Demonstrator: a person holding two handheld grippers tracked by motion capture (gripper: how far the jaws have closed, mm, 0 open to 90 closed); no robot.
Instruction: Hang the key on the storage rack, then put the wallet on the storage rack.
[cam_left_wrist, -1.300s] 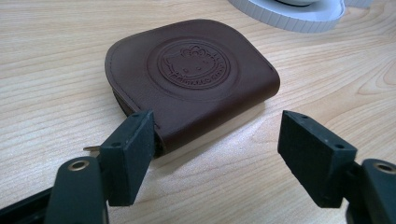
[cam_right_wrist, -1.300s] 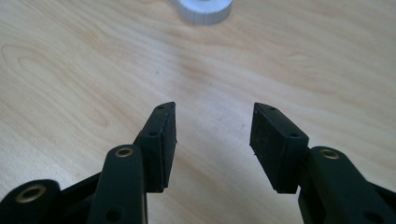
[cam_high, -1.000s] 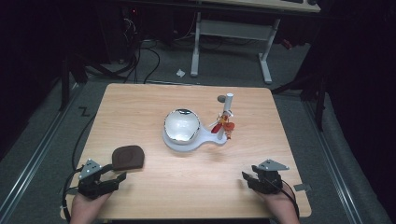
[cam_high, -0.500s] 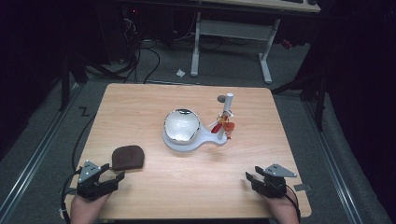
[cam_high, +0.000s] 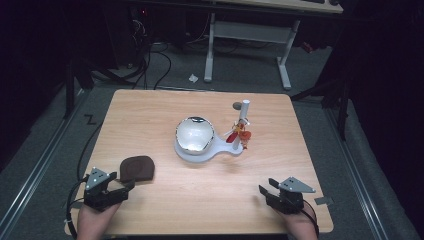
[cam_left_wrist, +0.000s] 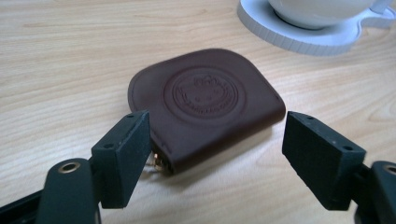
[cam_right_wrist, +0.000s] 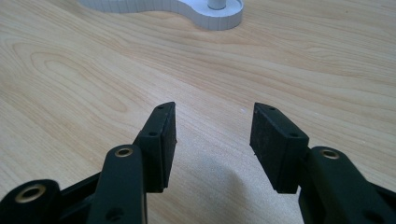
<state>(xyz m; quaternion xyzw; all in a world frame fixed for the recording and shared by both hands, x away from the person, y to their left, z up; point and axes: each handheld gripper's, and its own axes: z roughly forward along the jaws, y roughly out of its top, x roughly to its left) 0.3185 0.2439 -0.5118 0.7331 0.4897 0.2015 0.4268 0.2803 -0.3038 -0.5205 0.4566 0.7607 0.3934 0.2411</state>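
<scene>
Both your grippers have slid back toward your edge of the table (cam_high: 150, 110) since a second ago. Your left gripper (cam_left_wrist: 217, 154) sits with jaws spread wide, the brown leather pouch (cam_left_wrist: 205, 100) lying flat just ahead of them, untouched. Your right gripper (cam_right_wrist: 212, 140) hovers over bare wood, jaws apart, well clear of the white stand (cam_high: 200, 151).

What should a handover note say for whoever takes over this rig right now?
Left gripper: open, jaws standing either side of the near edge of the brown leather pouch, not gripping it.
Right gripper: open, nothing between its jaws, low over the bare table at the near right.
Pouch lies flat at the near left; the white stand with its mirror sits mid-table.
Done: left gripper lined up.
Left: probably close on the pouch and lift.
</scene>
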